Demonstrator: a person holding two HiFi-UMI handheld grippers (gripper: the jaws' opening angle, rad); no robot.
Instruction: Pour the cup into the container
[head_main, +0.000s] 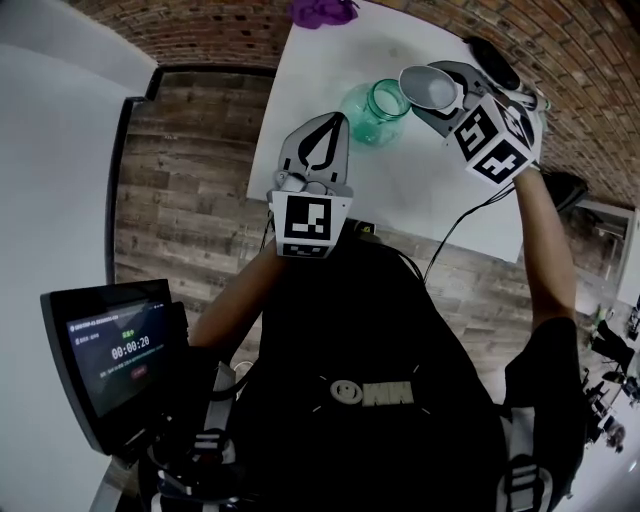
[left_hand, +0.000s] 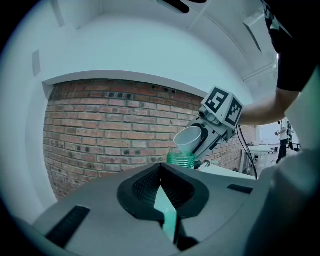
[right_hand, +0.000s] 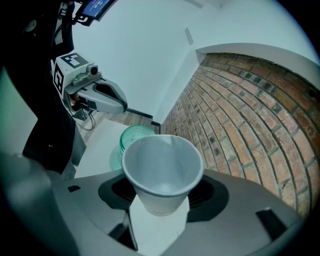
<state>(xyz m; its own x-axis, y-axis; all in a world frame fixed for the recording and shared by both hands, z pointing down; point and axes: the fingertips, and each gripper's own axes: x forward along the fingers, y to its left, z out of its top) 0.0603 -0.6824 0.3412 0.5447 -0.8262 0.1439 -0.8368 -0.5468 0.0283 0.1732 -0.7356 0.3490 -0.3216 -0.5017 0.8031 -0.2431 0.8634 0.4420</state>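
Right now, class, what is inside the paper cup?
The paper cup, clamped in the right gripper, shows only its bare white wall and bottom, with no visible contents. Nothing covers its inside.

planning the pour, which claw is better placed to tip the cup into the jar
Right. The right claw grips the white cup, tilted at the mouth of the green jar. The left claw holds nothing, short of the jar.

There is one paper cup (right_hand: 161, 172), one green glass jar (head_main: 378, 110) and one purple cloth (head_main: 322, 12). There is one white bench (head_main: 330, 60) and one small screen (head_main: 115, 350). There are two claws, the left claw (head_main: 325, 122) and the right claw (head_main: 440, 100).
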